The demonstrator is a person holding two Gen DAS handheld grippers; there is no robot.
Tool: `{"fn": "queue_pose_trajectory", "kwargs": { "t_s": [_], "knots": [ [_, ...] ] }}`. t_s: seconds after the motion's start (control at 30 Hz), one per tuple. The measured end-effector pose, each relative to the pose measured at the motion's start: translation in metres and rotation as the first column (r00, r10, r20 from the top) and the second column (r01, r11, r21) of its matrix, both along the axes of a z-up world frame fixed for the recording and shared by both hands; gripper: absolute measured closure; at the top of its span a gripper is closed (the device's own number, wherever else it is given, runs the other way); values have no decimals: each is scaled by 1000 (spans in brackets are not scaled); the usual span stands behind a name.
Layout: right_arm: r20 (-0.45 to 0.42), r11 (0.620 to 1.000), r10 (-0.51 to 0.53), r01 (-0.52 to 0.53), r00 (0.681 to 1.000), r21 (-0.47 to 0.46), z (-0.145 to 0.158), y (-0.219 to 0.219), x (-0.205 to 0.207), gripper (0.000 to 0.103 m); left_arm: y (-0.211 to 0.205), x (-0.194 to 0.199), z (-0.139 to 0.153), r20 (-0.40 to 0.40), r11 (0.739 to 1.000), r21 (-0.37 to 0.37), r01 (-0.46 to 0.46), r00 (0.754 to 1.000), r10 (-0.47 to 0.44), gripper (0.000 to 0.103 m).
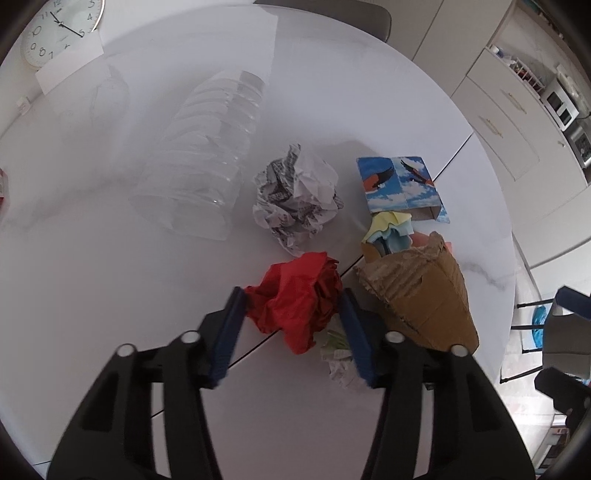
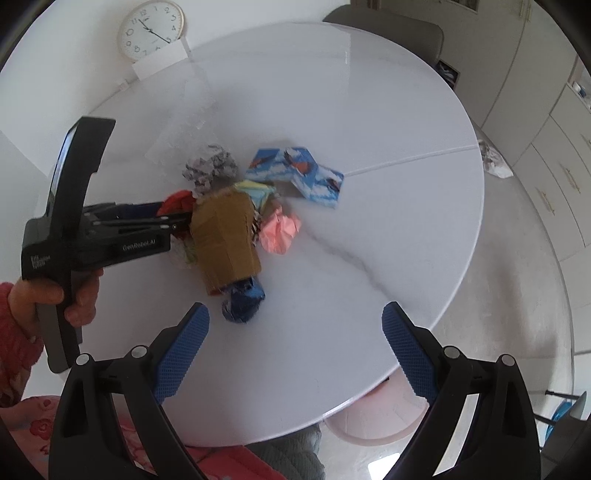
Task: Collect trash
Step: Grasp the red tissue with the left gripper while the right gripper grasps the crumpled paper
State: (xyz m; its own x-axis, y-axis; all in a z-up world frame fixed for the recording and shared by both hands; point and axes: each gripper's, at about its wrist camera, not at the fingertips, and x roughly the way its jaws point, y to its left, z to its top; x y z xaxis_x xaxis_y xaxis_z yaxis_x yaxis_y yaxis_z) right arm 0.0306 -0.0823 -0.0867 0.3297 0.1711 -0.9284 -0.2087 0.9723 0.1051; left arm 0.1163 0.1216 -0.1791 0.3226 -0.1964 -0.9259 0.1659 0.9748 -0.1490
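Left tongs: my left gripper has its blue ribbed pads either side of the red paper ball; both pads look to touch it, so I read it as gripped, though motion blur makes me less than sure.
Right tongs: my right gripper hangs wide apart over the near edge of the table, holding nothing.
Red ball: crinkled, soft-looking tissue, lying on the table seam near the middle.
In the way: a torn brown cardboard piece, rough and frayed along its top edge, sits just beside my right-hand pad; a small white crumpled scrap lies under that pad.
Further out: a printed white paper wad just beyond the red ball; a clear ribbed plastic bottle lying on its side towards the far left edge.
Box: flattened blue carton with bird pictures, towards the right edge, pastel paper at its mouth.
Right view: a pink paper ball and a shiny blue foil ball beside the cardboard.
Wall: a round white clock.
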Motion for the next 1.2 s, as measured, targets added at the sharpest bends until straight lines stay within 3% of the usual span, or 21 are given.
{"fn": "queue_pose_trajectory", "kwargs": {
  "t_s": [0.13,0.33,0.5,0.7,0.93,1.2],
  "knots": [
    [29,999,50,-51,998,14,8,13,25,9,11,-3,3,1,999,-33,-28,1000,28,63],
    [1,989,130,-130,992,73,0,49,81,13,31,-18,15,16,995,-67,-68,997,69,64],
    [7,975,217,-217,976,37,-5,87,117,15,41,-19,12,-3,993,-84,-82,997,82,64],
    [8,967,252,-252,968,27,-4,100,135,15,40,-11,5,-13,994,-106,-38,999,37,39],
    [-26,970,241,-240,970,29,-13,92,142,15,15,16,-18,-55,995,-103,14,998,-20,38],
    [-31,963,269,-269,963,25,-22,94,143,15,13,22,-20,-27,992,-125,3,1000,-7,61]
  ]
}}
